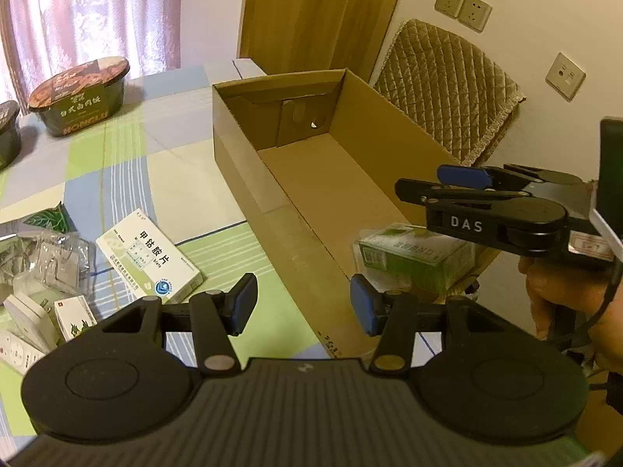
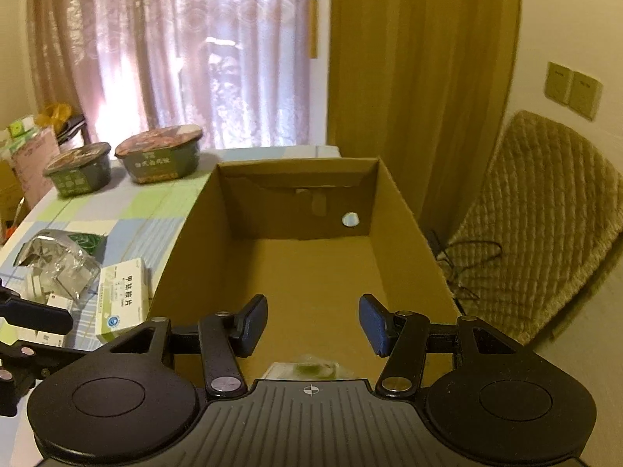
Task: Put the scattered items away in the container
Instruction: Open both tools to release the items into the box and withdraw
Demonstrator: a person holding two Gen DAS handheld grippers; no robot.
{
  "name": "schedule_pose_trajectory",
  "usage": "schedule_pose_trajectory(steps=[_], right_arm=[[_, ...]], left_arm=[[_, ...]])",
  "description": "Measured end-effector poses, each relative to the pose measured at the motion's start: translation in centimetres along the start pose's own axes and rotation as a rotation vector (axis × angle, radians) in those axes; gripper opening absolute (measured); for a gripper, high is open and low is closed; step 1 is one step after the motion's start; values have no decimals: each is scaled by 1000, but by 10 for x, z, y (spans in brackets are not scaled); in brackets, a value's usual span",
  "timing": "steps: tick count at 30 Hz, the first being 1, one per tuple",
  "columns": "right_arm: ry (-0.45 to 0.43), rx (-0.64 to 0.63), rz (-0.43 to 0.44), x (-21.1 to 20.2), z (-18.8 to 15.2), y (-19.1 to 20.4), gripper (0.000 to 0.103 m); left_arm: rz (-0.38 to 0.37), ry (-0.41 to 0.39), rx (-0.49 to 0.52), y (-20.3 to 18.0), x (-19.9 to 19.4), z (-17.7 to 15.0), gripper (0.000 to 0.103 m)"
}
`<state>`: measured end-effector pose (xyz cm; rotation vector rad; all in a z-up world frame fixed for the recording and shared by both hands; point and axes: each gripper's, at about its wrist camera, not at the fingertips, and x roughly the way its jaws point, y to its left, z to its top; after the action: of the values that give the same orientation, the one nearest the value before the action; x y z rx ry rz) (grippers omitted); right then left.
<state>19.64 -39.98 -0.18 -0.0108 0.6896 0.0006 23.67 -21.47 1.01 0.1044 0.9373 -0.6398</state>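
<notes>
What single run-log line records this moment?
left gripper: open, empty | right gripper: open, over cardboard box | green packet: in box | white medicine box: on table

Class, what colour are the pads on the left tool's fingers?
Blue pads, clearest in the left wrist view.

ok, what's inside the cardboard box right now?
One green-and-white packet lies at the near end of the cardboard box; the rest of the visible floor is bare. The right gripper hangs above it, open, covering part of the near corner.
</notes>
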Motion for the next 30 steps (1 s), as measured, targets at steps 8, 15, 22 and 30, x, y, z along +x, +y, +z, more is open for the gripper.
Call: schedule_pose_trajectory(steps=[8, 15, 22, 30], right_arm=[[-17, 57, -14, -16, -2, -8, 58], [-31, 89, 1, -45, -5, -1, 58], [-44, 102, 33, -81, -4, 22, 58], [-57, 101, 108, -123, -24, 71, 98]], left_arm=[[12, 3, -21, 8, -8, -11, 48], [27, 0, -43, 12, -26, -27, 51], [64, -13, -55, 17, -56, -51, 54], [144, -28, -124, 53, -107, -101, 68]])
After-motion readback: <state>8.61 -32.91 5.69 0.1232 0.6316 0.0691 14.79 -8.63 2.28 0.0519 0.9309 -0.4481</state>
